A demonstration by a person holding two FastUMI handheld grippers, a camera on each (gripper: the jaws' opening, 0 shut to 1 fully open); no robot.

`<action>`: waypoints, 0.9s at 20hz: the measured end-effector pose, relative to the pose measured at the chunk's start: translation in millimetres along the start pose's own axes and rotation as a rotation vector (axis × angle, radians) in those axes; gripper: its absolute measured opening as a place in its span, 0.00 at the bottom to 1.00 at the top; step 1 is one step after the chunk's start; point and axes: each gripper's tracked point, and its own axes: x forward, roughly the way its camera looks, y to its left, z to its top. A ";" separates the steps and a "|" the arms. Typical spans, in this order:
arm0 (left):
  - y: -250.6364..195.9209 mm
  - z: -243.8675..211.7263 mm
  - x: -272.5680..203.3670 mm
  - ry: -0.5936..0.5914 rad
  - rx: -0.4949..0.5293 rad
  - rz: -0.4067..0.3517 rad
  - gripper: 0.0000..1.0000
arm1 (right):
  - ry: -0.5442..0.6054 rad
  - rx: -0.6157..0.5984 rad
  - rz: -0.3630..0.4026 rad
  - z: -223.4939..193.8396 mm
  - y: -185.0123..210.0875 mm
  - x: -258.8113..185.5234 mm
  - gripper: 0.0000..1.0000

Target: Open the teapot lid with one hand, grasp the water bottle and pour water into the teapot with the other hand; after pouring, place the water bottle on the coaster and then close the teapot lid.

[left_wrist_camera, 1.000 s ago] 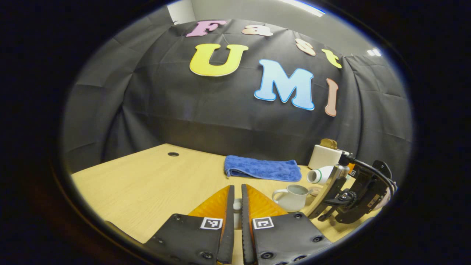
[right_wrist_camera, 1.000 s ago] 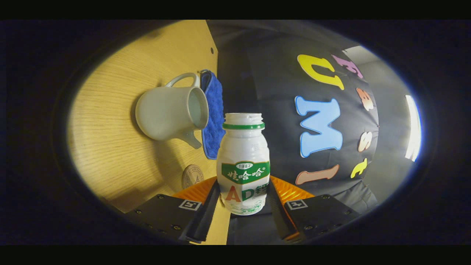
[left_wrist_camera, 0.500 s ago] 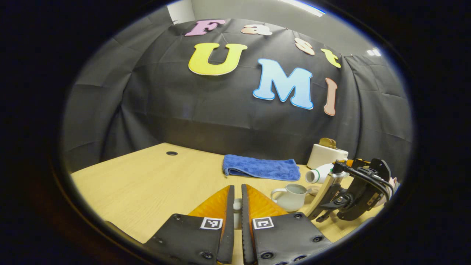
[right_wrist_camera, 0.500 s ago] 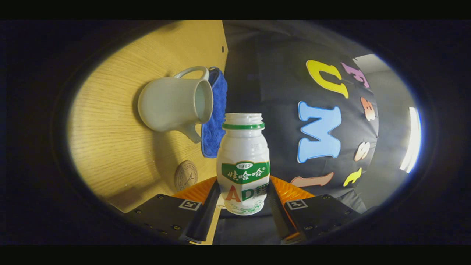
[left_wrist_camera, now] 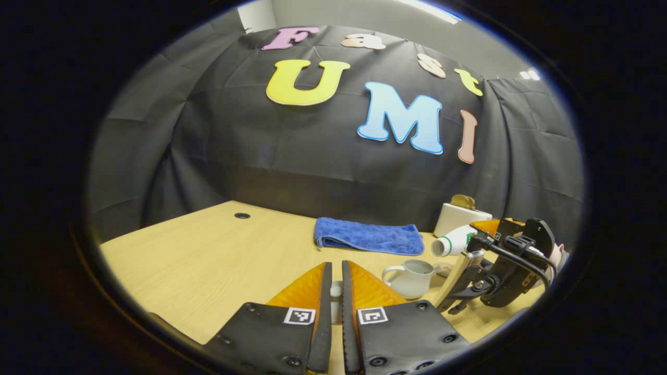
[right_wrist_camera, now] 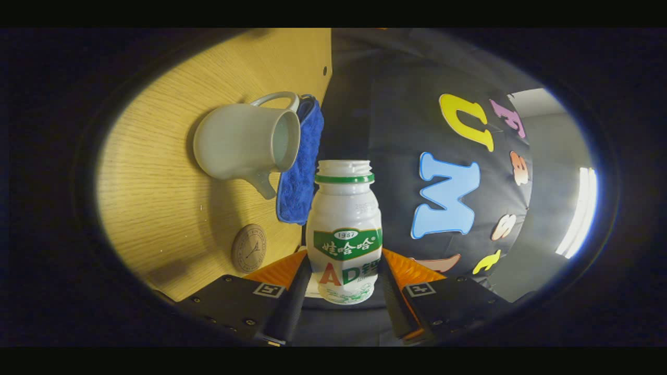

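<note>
My left gripper [left_wrist_camera: 336, 266] hovers above the table, shut on a small white piece, the teapot lid [left_wrist_camera: 336, 296], mostly hidden by the fingers. The pale teapot [left_wrist_camera: 410, 277] stands open on the wooden table, to the right of that gripper. My right gripper [right_wrist_camera: 344, 259] is shut on the white water bottle [right_wrist_camera: 345, 229], which has a green band and no cap. The bottle [left_wrist_camera: 452, 242] is tipped on its side, mouth pointing at the teapot [right_wrist_camera: 241, 140] from just above and behind. No stream of water shows. A round brown coaster [right_wrist_camera: 249, 248] lies beside the teapot.
A folded blue towel [left_wrist_camera: 369, 237] lies behind the teapot along the wall side. A white box [left_wrist_camera: 460, 219] with a brown thing on top stands at the back right. The table [left_wrist_camera: 208, 255] has a cable hole at the far left.
The right gripper has turned a little with the bottle; in its view the teapot, towel and coaster drifted. The left gripper has held still with the lid.
</note>
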 end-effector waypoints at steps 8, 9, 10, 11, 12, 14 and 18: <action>-1.4 -3.4 1.9 0.007 0.001 -0.002 0.16 | -0.021 -0.041 -0.005 2.6 -3.2 3.4 0.69; -2.1 -4.5 1.9 0.009 0.002 -0.001 0.16 | -0.022 -0.044 -0.006 3.0 -3.5 4.0 0.69; -2.4 -4.4 2.8 0.009 0.002 -0.001 0.16 | -0.024 -0.048 -0.006 3.3 -3.6 3.8 0.69; -1.7 -4.7 2.3 0.011 0.002 -0.001 0.16 | -0.025 -0.054 -0.007 3.6 -4.1 4.4 0.69; -1.6 -4.9 2.4 0.010 0.002 -0.001 0.16 | -0.027 -0.058 -0.009 4.2 -4.3 5.1 0.69; -2.1 -4.9 2.2 0.011 0.003 0.000 0.16 | -0.031 -0.066 -0.012 4.8 -5.5 5.5 0.69; -1.6 -5.9 1.9 0.014 0.003 0.001 0.16 | -0.037 -0.087 -0.022 5.9 -8.8 7.8 0.69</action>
